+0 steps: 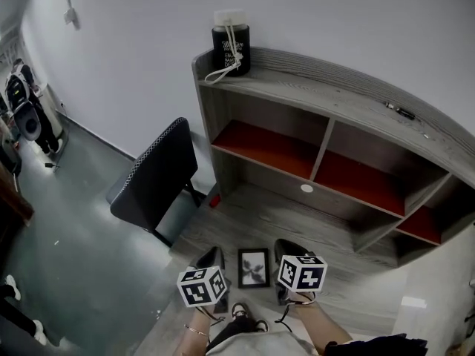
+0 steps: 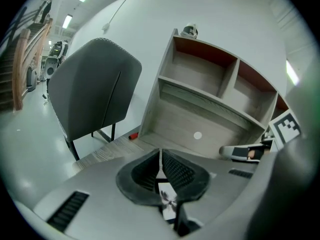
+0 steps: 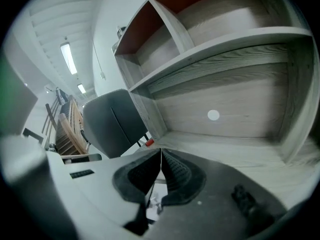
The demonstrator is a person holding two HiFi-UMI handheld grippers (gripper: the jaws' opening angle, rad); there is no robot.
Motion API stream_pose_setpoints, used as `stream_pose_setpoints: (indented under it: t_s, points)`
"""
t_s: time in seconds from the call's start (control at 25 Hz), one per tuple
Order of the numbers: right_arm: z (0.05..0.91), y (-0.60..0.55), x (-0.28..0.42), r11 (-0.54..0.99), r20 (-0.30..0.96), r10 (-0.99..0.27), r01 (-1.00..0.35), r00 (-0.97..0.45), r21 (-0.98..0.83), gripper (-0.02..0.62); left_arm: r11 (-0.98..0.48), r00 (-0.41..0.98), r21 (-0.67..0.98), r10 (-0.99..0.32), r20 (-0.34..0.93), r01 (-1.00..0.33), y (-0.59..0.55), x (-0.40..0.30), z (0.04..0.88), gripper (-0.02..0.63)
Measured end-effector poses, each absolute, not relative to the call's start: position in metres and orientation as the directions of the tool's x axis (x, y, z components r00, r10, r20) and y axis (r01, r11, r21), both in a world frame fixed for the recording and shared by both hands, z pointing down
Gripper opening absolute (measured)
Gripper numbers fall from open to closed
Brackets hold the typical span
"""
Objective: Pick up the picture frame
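Observation:
A small black picture frame (image 1: pixel 254 267) with a plant print lies flat on the grey wooden desk (image 1: pixel 245 213), near its front edge. My left gripper (image 1: pixel 215 254) sits just left of it and my right gripper (image 1: pixel 286 246) just right of it, both low over the desk. In the left gripper view the left gripper (image 2: pixel 160 156) has its jaws closed tip to tip, and the picture frame (image 2: pixel 167 202) shows below them. The right gripper (image 3: pixel 161 154) is likewise shut, with an edge of the frame (image 3: pixel 153 202) under its jaws. Neither holds anything.
A shelf unit (image 1: pixel 326 136) with red-backed compartments stands on the desk's far side; a white disc (image 1: pixel 306 188) marks its back panel. A black canister (image 1: pixel 231 47) with a white cord sits on top. A dark chair (image 1: pixel 152 180) stands at the left.

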State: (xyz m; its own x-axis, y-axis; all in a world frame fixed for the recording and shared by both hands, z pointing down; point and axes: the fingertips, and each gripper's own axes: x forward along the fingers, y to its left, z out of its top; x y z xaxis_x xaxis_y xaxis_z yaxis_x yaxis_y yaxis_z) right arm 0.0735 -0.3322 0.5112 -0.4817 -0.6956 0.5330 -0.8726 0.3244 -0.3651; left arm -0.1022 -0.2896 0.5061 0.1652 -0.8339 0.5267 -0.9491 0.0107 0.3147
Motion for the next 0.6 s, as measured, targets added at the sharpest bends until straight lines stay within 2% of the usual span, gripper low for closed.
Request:
stream_pose_setpoints:
  t_s: [0.6]
  points:
    - [0.558, -0.335, 0.074, 0.271, 0.618, -0.647, -0.892, -0.447, -0.362, 0.032, 0.040, 0.194, 0.347, -0.766, 0.613, -0.937, -0.291, -0.105, 0.557, 0.026]
